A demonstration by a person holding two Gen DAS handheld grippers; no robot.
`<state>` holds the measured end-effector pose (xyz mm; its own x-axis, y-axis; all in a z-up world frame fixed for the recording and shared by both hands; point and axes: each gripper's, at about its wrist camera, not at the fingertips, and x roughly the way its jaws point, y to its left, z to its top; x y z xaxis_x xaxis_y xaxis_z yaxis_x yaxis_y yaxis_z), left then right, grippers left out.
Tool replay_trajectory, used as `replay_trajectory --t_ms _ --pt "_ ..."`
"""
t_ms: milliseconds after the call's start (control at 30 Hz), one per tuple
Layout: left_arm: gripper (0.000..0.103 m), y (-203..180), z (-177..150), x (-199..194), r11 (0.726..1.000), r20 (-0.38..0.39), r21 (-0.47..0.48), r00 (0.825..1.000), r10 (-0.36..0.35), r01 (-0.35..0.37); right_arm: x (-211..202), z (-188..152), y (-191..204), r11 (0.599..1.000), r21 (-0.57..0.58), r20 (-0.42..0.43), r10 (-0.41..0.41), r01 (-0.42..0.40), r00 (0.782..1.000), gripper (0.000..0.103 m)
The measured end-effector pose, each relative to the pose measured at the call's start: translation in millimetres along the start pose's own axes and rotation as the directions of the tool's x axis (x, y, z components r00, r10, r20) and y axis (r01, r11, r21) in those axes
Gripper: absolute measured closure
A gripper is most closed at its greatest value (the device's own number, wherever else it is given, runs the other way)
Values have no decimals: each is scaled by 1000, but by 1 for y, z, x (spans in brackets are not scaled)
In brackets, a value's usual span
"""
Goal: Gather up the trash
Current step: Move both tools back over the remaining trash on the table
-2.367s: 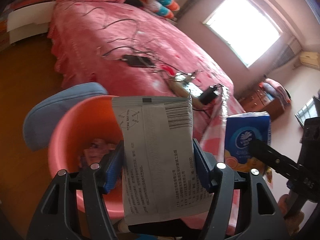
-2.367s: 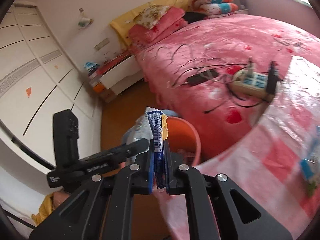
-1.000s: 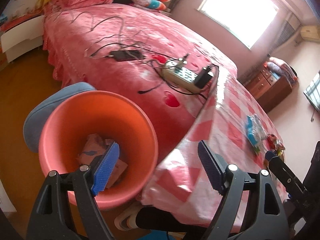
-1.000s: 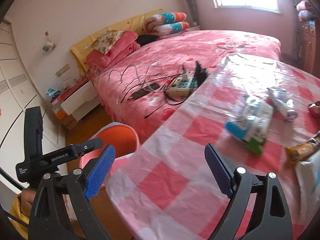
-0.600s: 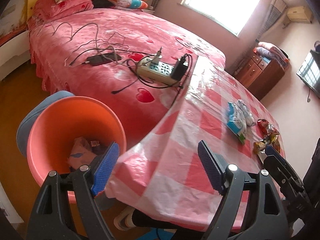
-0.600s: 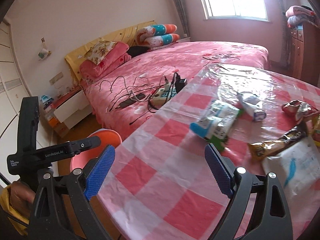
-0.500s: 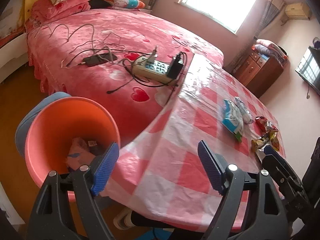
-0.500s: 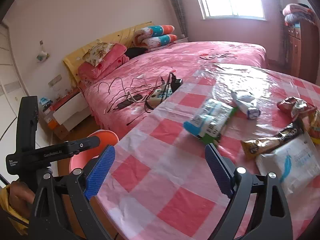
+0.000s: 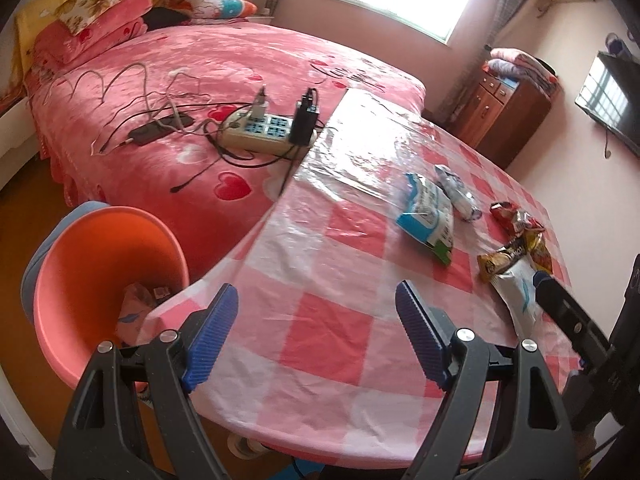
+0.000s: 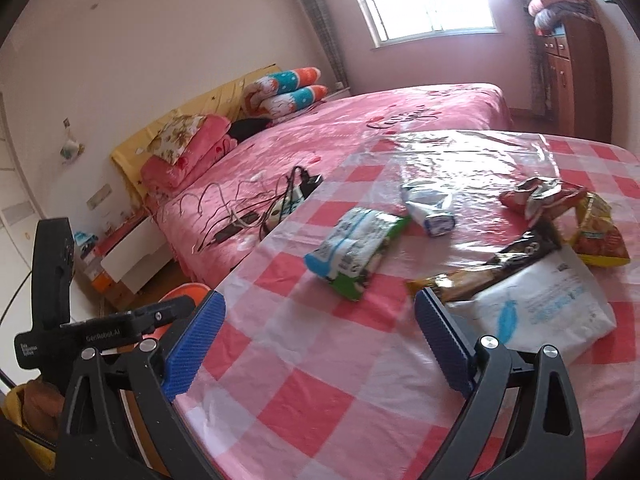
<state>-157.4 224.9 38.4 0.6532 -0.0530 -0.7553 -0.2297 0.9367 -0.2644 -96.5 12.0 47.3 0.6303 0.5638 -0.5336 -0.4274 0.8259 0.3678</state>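
Observation:
An orange bin (image 9: 96, 272) with wrappers inside stands on the floor at the table's left corner; only its rim (image 10: 188, 292) shows in the right wrist view. My left gripper (image 9: 316, 332) hangs open and empty over the near table edge. Over the checked cloth my right gripper (image 10: 320, 340) is open too, holding nothing. Trash lies further along the table: a blue-and-green packet (image 10: 356, 252), a small white-blue packet (image 10: 430, 208), a red wrapper (image 10: 540, 196), a yellow-red bag (image 10: 598, 232), a brown bar wrapper (image 10: 496, 268) and a white pouch (image 10: 540, 308).
The round table (image 9: 320, 280) has a pink checked cloth under clear plastic. It abuts a pink bed (image 9: 208, 80) bearing a power strip (image 9: 260, 132), a phone and cables. A wooden cabinet (image 9: 508, 116) stands at the far right. A blue stool (image 9: 80, 212) sits behind the bin.
Both grippers have swung away from the bin toward the table's trash, staying open. The bin slid left in both views. Earlier still, each held a packet that is now gone.

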Motion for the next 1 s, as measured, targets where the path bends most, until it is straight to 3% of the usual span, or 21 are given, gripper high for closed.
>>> replay_trajectory --t_ms 600,1000 --pt "21 -66 -2 22 992 -44 125 999 -10 15 -38 6 -80 983 173 57 -74 63 996 8" --pt "21 -117 26 61 971 -57 239 998 -3 16 -58 10 -146 938 326 66 -149 119 987 8"
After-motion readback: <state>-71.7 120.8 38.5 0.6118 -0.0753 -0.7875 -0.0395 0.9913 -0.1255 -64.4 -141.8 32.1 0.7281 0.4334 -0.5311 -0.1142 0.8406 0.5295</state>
